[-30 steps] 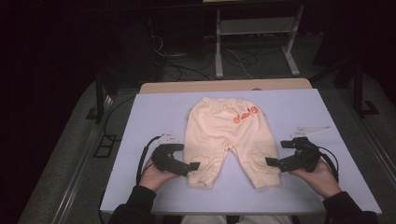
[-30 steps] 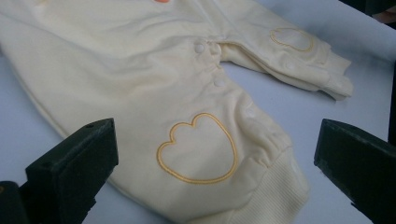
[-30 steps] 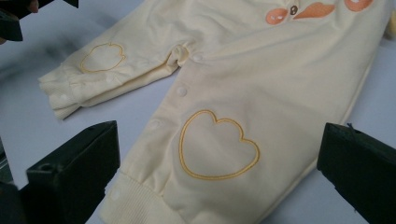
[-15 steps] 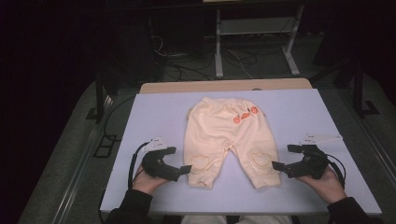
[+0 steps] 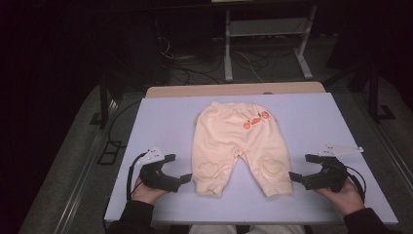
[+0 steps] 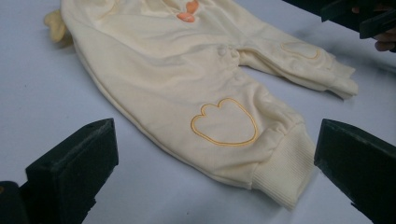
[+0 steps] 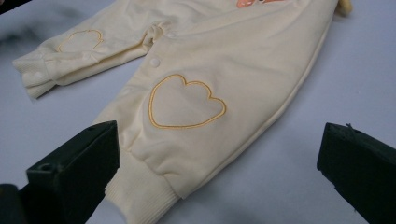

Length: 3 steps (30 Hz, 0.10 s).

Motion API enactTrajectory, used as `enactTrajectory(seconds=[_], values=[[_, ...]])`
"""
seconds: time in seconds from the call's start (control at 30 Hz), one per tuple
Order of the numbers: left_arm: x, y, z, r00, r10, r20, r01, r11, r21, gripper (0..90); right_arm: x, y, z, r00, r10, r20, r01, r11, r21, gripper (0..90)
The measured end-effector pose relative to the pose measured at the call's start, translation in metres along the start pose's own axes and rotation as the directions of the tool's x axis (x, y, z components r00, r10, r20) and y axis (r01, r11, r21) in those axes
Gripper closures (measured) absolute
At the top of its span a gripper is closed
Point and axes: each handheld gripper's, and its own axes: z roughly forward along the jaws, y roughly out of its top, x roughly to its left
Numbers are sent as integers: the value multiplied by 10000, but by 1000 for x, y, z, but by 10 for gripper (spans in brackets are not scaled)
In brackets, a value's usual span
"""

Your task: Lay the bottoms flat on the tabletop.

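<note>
Soft matt cotton-like trousers (image 5: 237, 144) lie on a smooth table (image 5: 311, 122).

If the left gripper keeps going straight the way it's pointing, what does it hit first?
Most likely the ribbed cuff of the baby trousers' near leg: the open left gripper points right at it, though the depth is hard to judge.

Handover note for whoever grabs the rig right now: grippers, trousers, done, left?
Left gripper: open, empty, on the table beside the left leg cuff.
Right gripper: open, empty, beside the right leg cuff.
Baby trousers: flat on the lilac table, waistband at the far side, legs toward the person.
Done: trousers laid out, unfolded.
Left: probably grasp both cuffs and fold.
</note>
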Motion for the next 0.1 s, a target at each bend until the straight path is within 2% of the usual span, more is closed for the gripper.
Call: enactTrajectory(seconds=[0.1], values=[[-1, -1, 1, 10000, 21, -18, -21, 9999, 168, 0, 0, -1, -1, 10000, 24, 21, -23, 10000, -51, 0]])
